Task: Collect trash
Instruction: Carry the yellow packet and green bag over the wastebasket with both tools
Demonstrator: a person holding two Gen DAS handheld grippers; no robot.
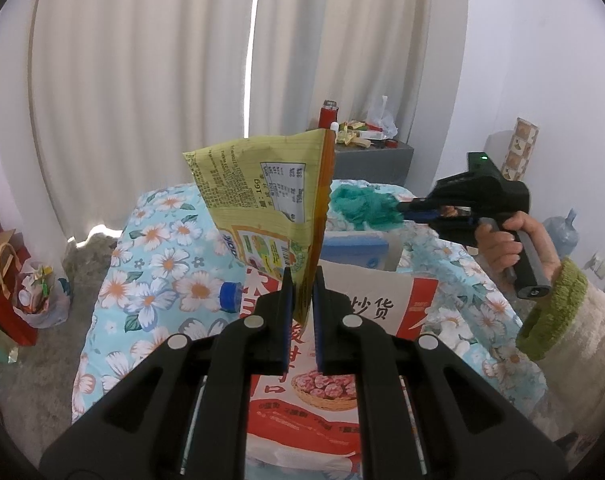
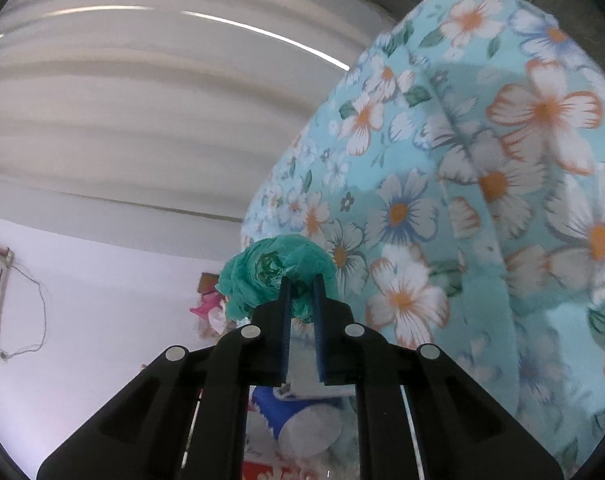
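My left gripper [image 1: 302,280] is shut on a yellow snack wrapper [image 1: 262,200] and holds it upright above the bed. Under it lies a large red and white snack bag [image 1: 366,312]. My right gripper [image 1: 406,210] shows at the right of the left wrist view, held sideways in a hand, shut on a crumpled green bag [image 1: 362,206]. In the right wrist view the right gripper [image 2: 302,284] pinches that green bag [image 2: 262,276], which bulges out past the fingertips. A bottle with a blue cap [image 1: 230,296] lies on the bed left of the wrapper.
The bed has a floral light-blue cover [image 1: 150,264], also seen tilted in the right wrist view [image 2: 482,160]. A grey nightstand [image 1: 374,160] with a red flask and clutter stands behind. Gift bags [image 1: 10,280] sit on the floor at left. Curtains hang behind.
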